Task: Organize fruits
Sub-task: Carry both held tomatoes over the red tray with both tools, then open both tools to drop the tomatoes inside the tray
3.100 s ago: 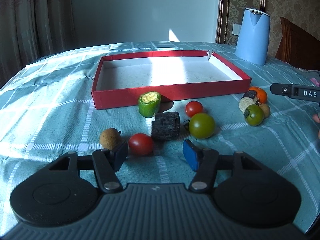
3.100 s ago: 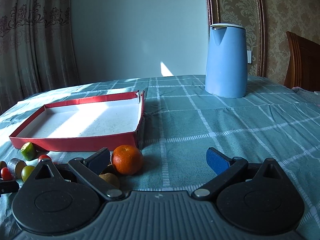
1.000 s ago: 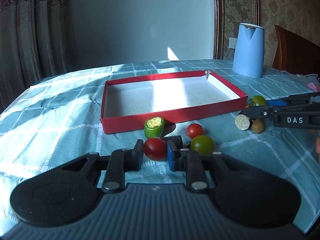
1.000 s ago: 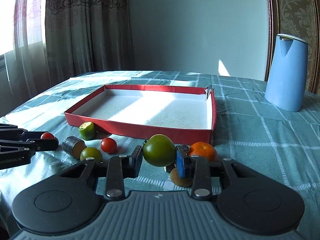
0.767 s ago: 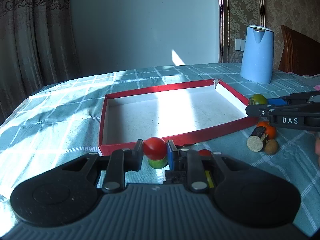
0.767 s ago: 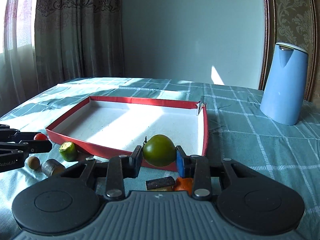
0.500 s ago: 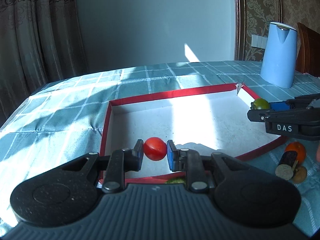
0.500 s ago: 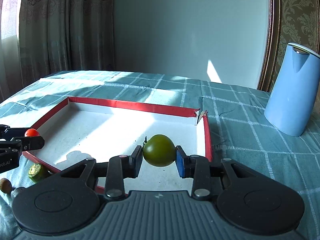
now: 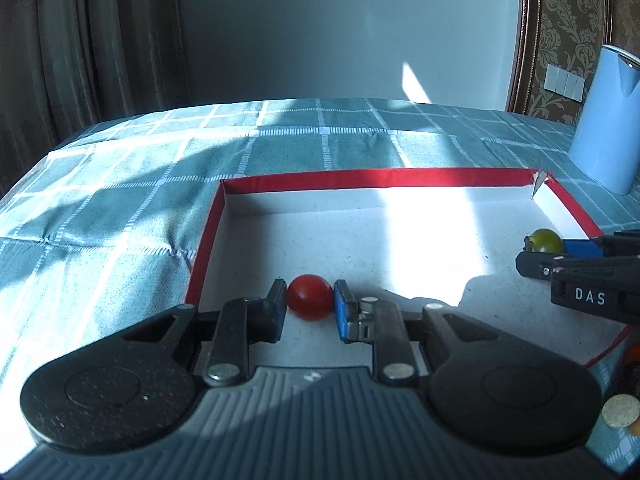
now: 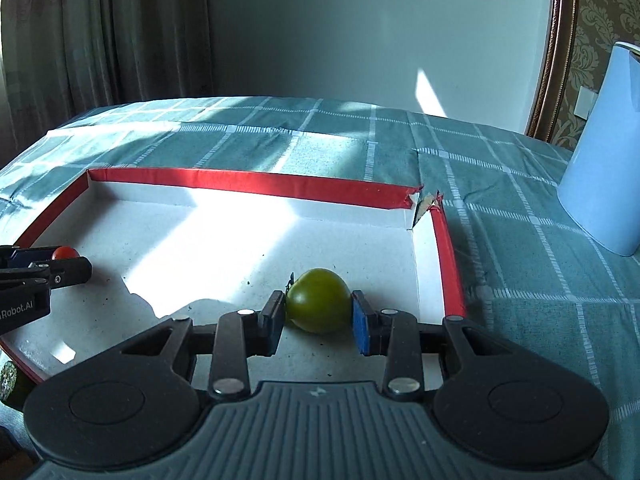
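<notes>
A shallow red box with a white floor lies on the checked teal cloth. My left gripper is shut on a small red tomato, held low over the box's near left part. My right gripper is shut on a green tomato, held low over the box's near right part by the right wall. Each gripper shows in the other's view: the right one with the green tomato, the left one with the red tomato.
A light blue kettle stands on the cloth right of the box. Loose pieces lie outside the near edge: a cork-like round at lower right and a cut green piece at lower left. Curtains hang behind.
Both grippers carried their tomatoes forward from the cloth over the front wall of the red box and lower toward its floor. The loose fruits dropped out of view behind them.
</notes>
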Available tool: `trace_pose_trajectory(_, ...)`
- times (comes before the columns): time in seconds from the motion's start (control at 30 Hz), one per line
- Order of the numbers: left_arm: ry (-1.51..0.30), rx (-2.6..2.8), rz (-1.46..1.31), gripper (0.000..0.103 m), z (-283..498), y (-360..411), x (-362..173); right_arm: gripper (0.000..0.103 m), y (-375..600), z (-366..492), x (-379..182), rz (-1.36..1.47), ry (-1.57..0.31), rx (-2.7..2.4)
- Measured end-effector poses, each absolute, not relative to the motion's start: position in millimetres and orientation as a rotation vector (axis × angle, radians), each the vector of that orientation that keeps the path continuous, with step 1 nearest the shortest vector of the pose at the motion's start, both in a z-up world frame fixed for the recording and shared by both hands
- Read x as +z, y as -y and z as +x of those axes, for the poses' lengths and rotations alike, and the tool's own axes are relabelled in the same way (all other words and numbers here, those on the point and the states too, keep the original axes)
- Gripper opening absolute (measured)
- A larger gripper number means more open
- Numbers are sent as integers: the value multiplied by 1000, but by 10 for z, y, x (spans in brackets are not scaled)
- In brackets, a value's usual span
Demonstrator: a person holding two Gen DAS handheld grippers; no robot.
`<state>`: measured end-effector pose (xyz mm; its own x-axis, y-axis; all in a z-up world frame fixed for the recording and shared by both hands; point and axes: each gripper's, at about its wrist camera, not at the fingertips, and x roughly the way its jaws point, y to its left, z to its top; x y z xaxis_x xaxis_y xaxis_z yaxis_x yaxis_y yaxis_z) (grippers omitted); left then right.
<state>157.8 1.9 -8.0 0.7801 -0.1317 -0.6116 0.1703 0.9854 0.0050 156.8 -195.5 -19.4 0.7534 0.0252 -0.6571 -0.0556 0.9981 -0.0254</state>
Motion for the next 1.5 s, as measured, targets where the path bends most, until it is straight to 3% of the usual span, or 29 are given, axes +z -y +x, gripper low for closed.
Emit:
trace_pose_trajectory(0.17, -675, -152, 89, 47, 1595, 19, -103, 35, 1946, 1562, -192, -55, -718, 45)
trace_pose_trajectory(0.23, -677, -149, 86, 61, 1594, 11, -102, 35, 1948, 1567, -190, -57, -719, 46)
trace_pose_trajectory(0.33, -660, -133, 82, 69, 1580, -2, -86, 36, 1959, 1571, -188, -50, -722, 47)
trace_pose_trajectory(0.43, -656, -127, 80, 78, 1572, -1, -80, 48, 1963, 1576, -189, -58, -724, 23)
trace_pose_trajectory(0.5, -630, -111, 87, 85, 1534, -7, -63, 68, 2001, 1585, -189, -27, -745, 47)
trace_pose_trajectory(0.53, -611, -103, 91, 89, 1508, -9, -51, 68, 2018, 1575, -189, -10, -742, 55)
trace_pose_trajectory(0.97, -487, -92, 136, 99, 1287, 17, 9, 72, 2083, 1513, -182, 36, -725, 57)
trace_pose_trajectory(1.5, -320, -107, 69, 103, 688, -230, 134, 72, 2070, 1094, -68, 22, -601, 51)
